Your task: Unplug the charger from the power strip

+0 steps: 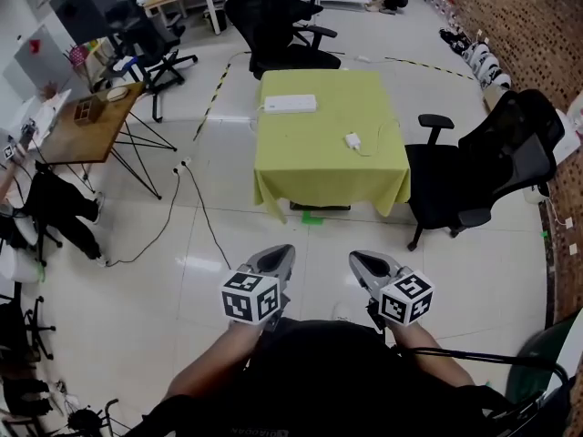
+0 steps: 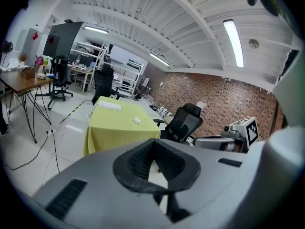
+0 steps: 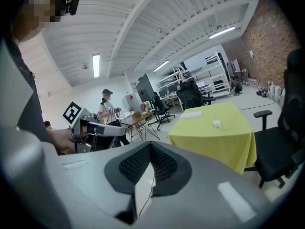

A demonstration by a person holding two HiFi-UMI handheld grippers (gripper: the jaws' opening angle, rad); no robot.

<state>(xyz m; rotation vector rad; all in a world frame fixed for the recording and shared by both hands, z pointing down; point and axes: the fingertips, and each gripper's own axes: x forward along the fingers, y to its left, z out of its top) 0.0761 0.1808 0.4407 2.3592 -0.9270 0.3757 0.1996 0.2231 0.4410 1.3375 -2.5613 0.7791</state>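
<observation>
A table under a yellow-green cloth (image 1: pixel 319 167) stands ahead on the tiled floor. On it a long white power strip (image 1: pixel 290 104) lies at the back edge. A small white charger (image 1: pixel 352 141) with a thin cable lies nearer the middle, apart from the strip. My left gripper (image 1: pixel 273 260) and right gripper (image 1: pixel 369 264) hang side by side low over the floor, well short of the table, both shut with nothing in them. The strip (image 2: pixel 109 106) and charger (image 2: pixel 137 120) show far off past my left gripper (image 2: pixel 153 144), and likewise the strip (image 3: pixel 191 114) and charger (image 3: pixel 217 123) past my right gripper (image 3: pixel 150 147).
A black office chair (image 1: pixel 492 167) stands right of the table and another (image 1: pixel 273 25) behind it. A wooden desk (image 1: pixel 86 121) is at the left. Cables (image 1: pixel 196 217) trail across the floor left of the table. A person (image 3: pixel 107 109) stands farther off.
</observation>
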